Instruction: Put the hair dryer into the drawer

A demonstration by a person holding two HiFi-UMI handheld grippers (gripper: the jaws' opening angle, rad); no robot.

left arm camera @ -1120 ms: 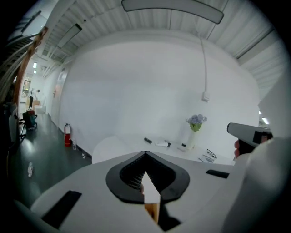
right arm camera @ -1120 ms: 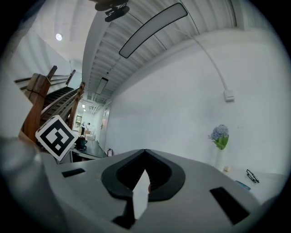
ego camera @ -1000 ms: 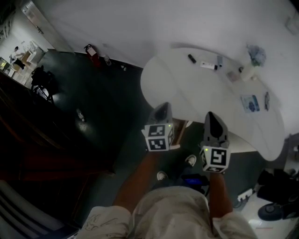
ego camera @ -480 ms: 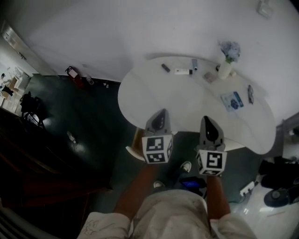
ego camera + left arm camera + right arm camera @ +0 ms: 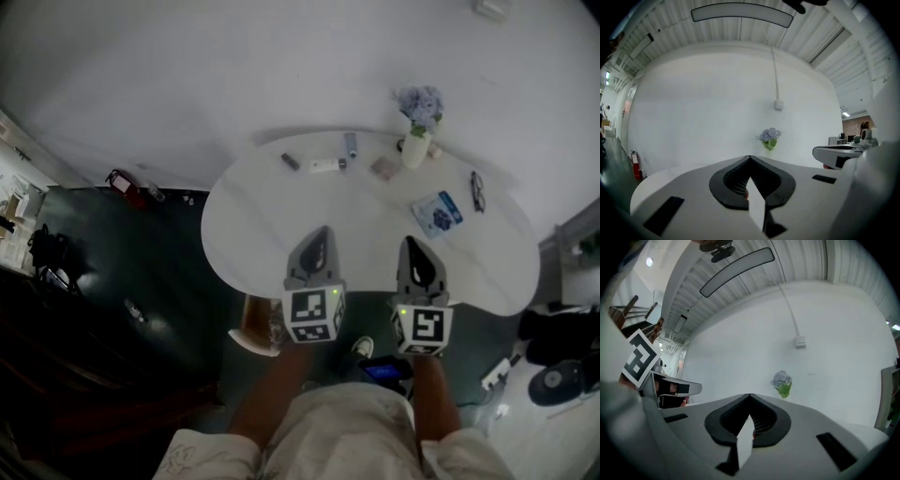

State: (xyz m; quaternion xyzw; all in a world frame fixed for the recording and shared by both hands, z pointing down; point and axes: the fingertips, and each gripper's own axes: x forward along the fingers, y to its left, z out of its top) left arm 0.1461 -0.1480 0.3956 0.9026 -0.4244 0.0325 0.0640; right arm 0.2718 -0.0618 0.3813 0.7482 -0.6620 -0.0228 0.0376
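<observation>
No hair dryer and no drawer shows in any view. In the head view my left gripper (image 5: 322, 231) and my right gripper (image 5: 410, 242) are held side by side, pointing level over the near edge of a white rounded table (image 5: 244, 216). Each pair of jaws meets in a point with nothing between them. In the left gripper view the left gripper (image 5: 750, 157) faces a white wall and a vase of pale blue flowers (image 5: 769, 138). From the right gripper (image 5: 750, 395) the same vase (image 5: 782, 383) is seen.
On the table's far side stand the vase (image 5: 417, 141), a white bar (image 5: 325, 165), a small black item (image 5: 291, 161), a blue-and-white pack (image 5: 438, 212) and glasses (image 5: 477, 190). A red extinguisher (image 5: 122, 182) stands by the wall at left. Dark gear (image 5: 553, 375) lies at right.
The table has come from the upper right to the middle of the head view. Both grippers have moved forward together and now reach over its near edge, still shut.
</observation>
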